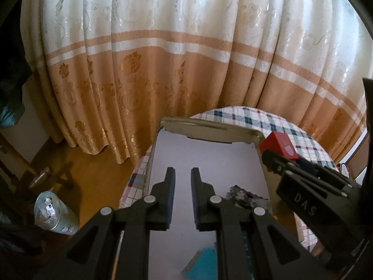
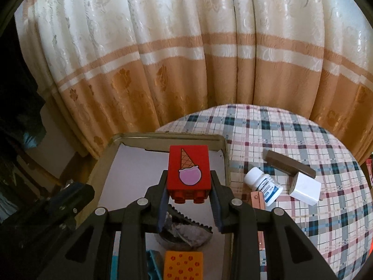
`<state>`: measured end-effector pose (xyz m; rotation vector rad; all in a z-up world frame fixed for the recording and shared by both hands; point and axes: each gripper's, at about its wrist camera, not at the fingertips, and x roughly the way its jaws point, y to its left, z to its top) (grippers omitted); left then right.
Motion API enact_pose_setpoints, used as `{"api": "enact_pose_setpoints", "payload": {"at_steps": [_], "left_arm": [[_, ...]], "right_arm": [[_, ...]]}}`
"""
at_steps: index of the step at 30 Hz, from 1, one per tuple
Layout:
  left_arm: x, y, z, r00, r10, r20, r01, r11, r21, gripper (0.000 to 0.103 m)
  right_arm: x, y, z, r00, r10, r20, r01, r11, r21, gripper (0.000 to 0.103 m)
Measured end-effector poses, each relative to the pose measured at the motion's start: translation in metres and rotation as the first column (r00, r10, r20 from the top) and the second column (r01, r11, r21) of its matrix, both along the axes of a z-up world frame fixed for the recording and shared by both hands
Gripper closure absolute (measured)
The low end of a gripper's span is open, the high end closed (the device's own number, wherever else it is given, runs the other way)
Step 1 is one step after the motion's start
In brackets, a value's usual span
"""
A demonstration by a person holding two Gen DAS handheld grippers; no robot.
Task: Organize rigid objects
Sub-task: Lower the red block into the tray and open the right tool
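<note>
A red toy building block with an upside-down ice-cream cone printed on its face [image 2: 188,170] is clamped between the fingers of the right tool [image 2: 189,187], studs toward the camera. It is held above a shallow metal tray lined with white paper [image 2: 223,154], which rests on a round bench covered by a checked cloth [image 2: 291,140].

In the tray, below the held block, a grey crinkled foil cup [image 2: 186,233] is seen, and nearer the camera an orange block with small red flowers [image 2: 183,266] and part of a teal piece [image 2: 153,263].

The left tool [image 1: 183,175] is held over the same tray with nothing between its fingers; only a narrow gap is left between them, so it is nearly clenched and empty.

On the cloth, just right of the tray, a white pill bottle with a blue label [image 2: 263,184] lies on its side. Beside it a white box [image 2: 305,187] and a dark brown flat bar [image 2: 289,163] are seen, the bar's end overlapping the box's top edge. A copper-coloured strip [image 2: 257,198] lies against the tray's right edge.

A cream and tan curtain [image 2: 186,58] hangs behind the bench.
</note>
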<state>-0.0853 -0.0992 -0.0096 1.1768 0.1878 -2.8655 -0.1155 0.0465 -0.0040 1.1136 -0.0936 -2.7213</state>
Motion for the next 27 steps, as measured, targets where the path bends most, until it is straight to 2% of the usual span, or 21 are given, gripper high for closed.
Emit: {"api": "enact_pose_setpoints", "payload": {"at_steps": [11, 19, 20, 21, 22, 23, 25, 27], "left_arm": [[-0.012, 0.002, -0.017, 0.997, 0.016, 0.076, -0.013, 0.999, -0.038, 0.091], [-0.015, 0.004, -0.023, 0.993, 0.033, 0.11, -0.025, 0.997, -0.07, 0.091], [-0.016, 0.004, -0.023, 0.993, 0.035, 0.113, -0.027, 0.997, -0.076, 0.09], [-0.016, 0.003, -0.023, 0.992, 0.049, 0.116, -0.04, 0.996, -0.082, 0.087], [-0.016, 0.001, -0.023, 0.991, 0.06, 0.119, -0.051, 0.996, -0.08, 0.067], [-0.015, -0.001, -0.023, 0.991, 0.065, 0.121, -0.058, 0.996, -0.067, 0.06], [-0.013, -0.001, -0.021, 0.992, 0.023, 0.121, -0.024, 1.0, 0.008, 0.034], [-0.008, 0.006, -0.017, 0.994, 0.02, 0.112, -0.02, 1.0, -0.002, 0.024]], "right_arm": [[-0.021, -0.006, -0.019, 0.993, 0.046, 0.113, -0.044, 0.999, -0.023, 0.068], [-0.024, -0.005, -0.023, 0.989, 0.076, 0.128, -0.064, 0.994, -0.092, 0.068], [-0.024, -0.004, -0.022, 0.988, 0.085, 0.132, -0.07, 0.991, -0.114, 0.063], [-0.024, -0.002, -0.021, 0.986, 0.089, 0.138, -0.07, 0.989, -0.133, 0.059], [-0.022, 0.0, -0.019, 0.987, 0.086, 0.138, -0.065, 0.986, -0.151, 0.049], [-0.019, 0.003, -0.016, 0.989, 0.082, 0.125, -0.06, 0.984, -0.168, 0.042], [-0.009, 0.01, -0.005, 0.995, 0.072, 0.067, -0.058, 0.98, -0.193, 0.04], [-0.001, 0.015, 0.004, 0.998, 0.058, 0.032, -0.051, 0.98, -0.193, 0.038]]}}
